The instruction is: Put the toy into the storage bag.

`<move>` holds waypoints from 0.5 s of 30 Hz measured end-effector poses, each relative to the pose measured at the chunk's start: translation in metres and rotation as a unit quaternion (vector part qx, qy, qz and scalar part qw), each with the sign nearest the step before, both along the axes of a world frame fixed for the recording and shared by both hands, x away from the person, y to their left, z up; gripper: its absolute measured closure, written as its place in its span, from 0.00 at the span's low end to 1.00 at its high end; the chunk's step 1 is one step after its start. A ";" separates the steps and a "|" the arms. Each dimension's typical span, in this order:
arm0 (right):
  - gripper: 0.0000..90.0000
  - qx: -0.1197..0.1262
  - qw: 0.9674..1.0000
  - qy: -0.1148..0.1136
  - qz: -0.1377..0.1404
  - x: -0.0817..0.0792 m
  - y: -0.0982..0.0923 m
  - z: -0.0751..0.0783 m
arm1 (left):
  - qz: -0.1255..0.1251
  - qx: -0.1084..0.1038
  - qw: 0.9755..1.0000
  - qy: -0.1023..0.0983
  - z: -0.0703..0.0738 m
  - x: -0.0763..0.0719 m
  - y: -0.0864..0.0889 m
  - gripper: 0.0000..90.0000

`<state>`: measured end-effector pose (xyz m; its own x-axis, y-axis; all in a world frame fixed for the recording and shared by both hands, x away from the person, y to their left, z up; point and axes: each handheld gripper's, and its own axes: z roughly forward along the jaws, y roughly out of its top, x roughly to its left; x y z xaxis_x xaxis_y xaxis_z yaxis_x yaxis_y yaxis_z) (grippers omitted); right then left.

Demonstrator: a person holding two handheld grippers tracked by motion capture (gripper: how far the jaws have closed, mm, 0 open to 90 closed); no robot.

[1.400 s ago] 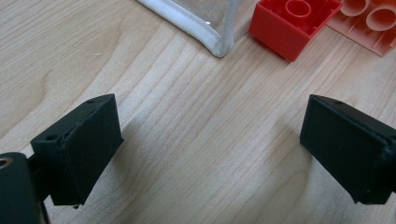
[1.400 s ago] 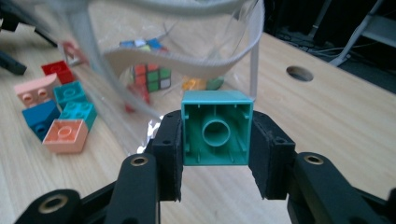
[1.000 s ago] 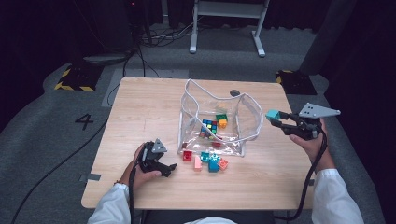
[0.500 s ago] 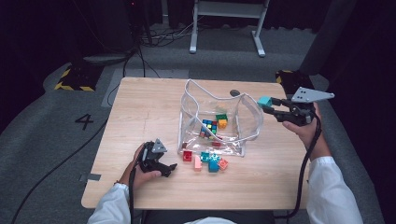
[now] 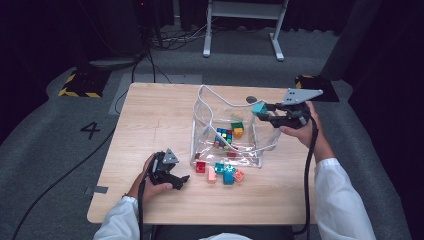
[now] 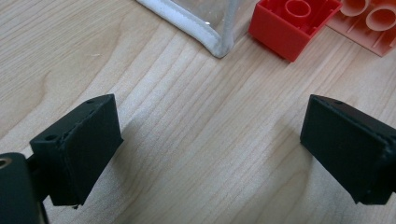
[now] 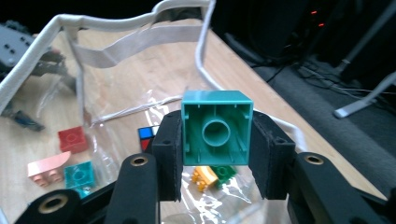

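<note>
Right tongs (image 7: 215, 161) pinching a teal brick (image 7: 216, 128), hollow underside toward the camera, held above the open rim of the clear bag (image 5: 210, 131) on the surface (image 5: 150, 120). Left tongs (image 6: 210, 154) spread, resting low on the wood just beside the bag's corner and a red brick (image 6: 292, 25). Inside the bag, what looks like a puzzle cube (image 5: 223, 136), plus green and orange bricks. More bricks loose at the bag's near edge.
</note>
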<state>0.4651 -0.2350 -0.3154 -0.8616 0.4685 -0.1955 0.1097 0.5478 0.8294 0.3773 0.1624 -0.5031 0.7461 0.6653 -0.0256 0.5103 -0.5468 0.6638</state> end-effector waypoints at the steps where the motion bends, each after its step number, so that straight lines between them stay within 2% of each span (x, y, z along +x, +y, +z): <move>1: 0.66 -0.007 1.000 0.002 0.007 0.001 0.004 -0.001 | 0.000 0.000 1.000 0.000 0.000 0.000 0.000 0.06; 4: 0.66 -0.035 0.999 0.009 0.025 0.004 0.017 -0.006 | 0.000 0.000 1.000 0.000 0.000 0.000 0.000 0.06; 9: 0.66 -0.079 0.996 0.029 0.040 0.011 0.033 -0.014 | 0.000 -0.001 1.000 0.001 0.000 0.000 0.000 0.06; 10: 0.66 -0.099 0.994 0.031 0.041 0.013 0.036 -0.016 | 0.000 0.000 1.000 0.000 0.000 0.000 0.000 0.06; 15: 0.66 -0.148 0.986 0.056 0.043 0.021 0.046 -0.025 | 0.000 0.000 1.000 0.000 0.000 0.000 0.000 0.06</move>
<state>0.4861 -0.1889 -0.3399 -0.9194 0.3302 -0.2137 0.1352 0.7756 0.6166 0.3773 0.1624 -0.5032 0.7463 0.6651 -0.0256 0.5102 -0.5469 0.6638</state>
